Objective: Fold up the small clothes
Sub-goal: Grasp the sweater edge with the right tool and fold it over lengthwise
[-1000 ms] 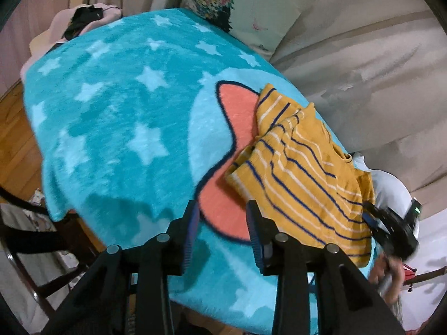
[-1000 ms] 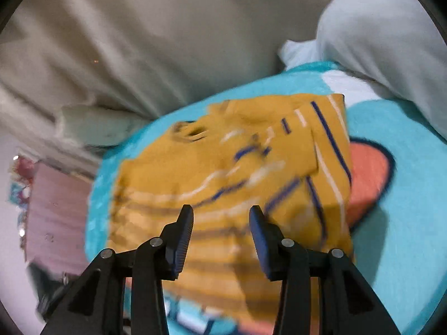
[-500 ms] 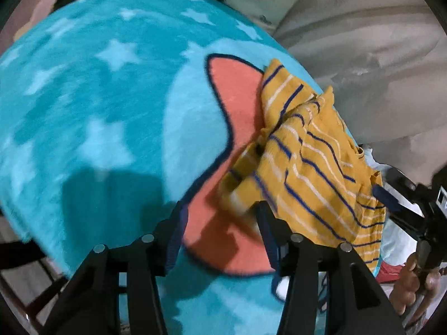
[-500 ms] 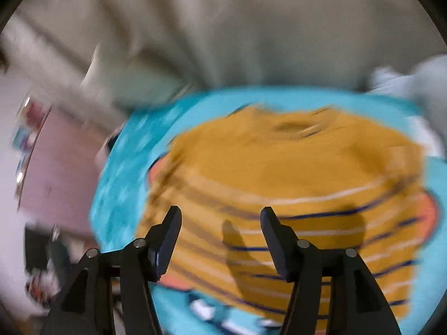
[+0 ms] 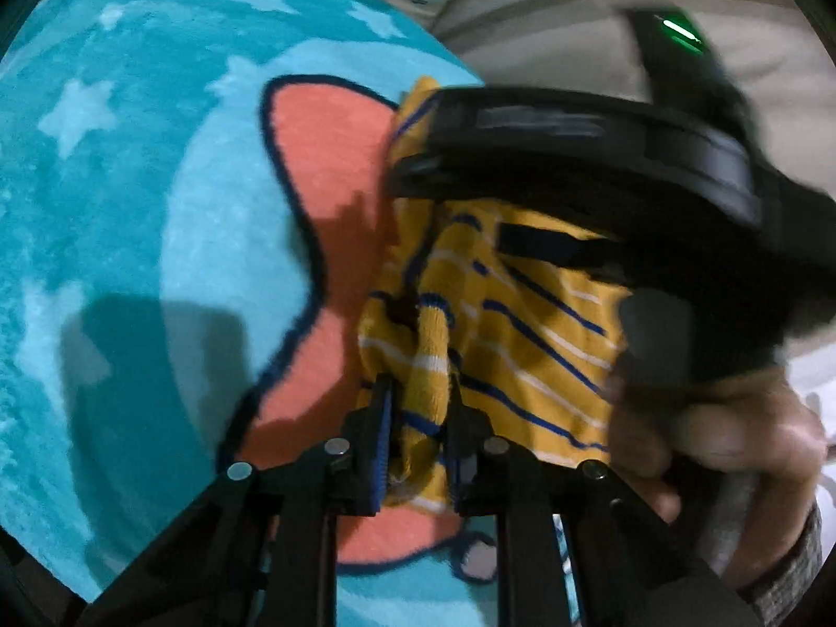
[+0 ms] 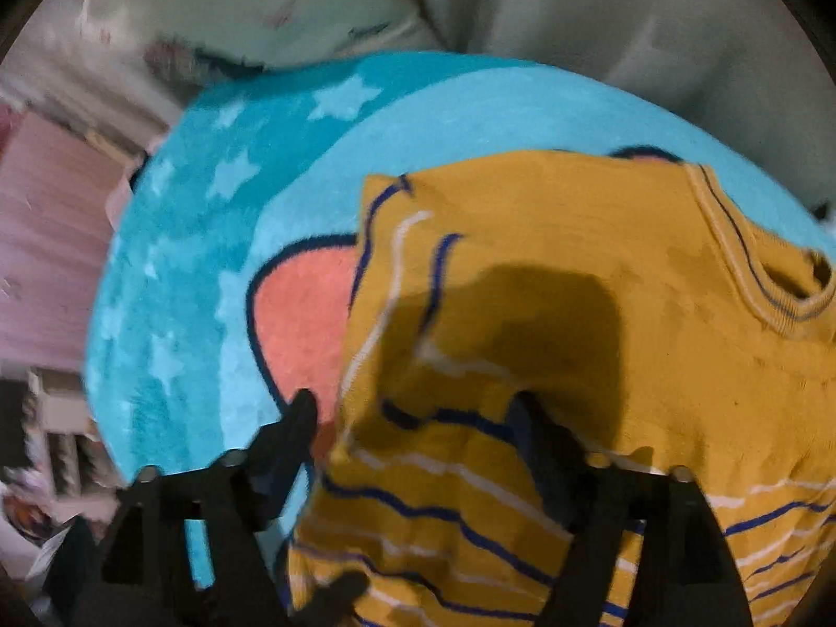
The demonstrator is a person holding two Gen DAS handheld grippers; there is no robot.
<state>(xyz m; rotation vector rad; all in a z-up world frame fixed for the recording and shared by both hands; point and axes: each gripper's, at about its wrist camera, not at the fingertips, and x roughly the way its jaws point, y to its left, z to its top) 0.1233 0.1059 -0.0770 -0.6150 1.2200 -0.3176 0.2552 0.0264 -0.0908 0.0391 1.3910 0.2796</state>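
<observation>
A small yellow shirt (image 5: 527,308) with blue and white stripes lies on a turquoise star blanket (image 5: 104,198) over its orange patch. My left gripper (image 5: 418,392) is shut on a bunched corner of the shirt near its lower hem. My right gripper (image 6: 418,413) is open, its fingers spread wide over the shirt's (image 6: 548,339) left edge, close above the cloth. In the left wrist view the right gripper's black body (image 5: 601,157) and the hand holding it hang over the shirt and hide its far part.
The blanket (image 6: 198,271) covers a rounded surface that drops off at the left. A beige sofa back (image 5: 575,15) and a pale floral pillow (image 6: 251,5) stand behind. Pink furniture (image 6: 42,240) is at the far left.
My left gripper moved forward and closed on the shirt's corner. My right gripper swung over the shirt from the right and opened wider, now filling the left wrist view.
</observation>
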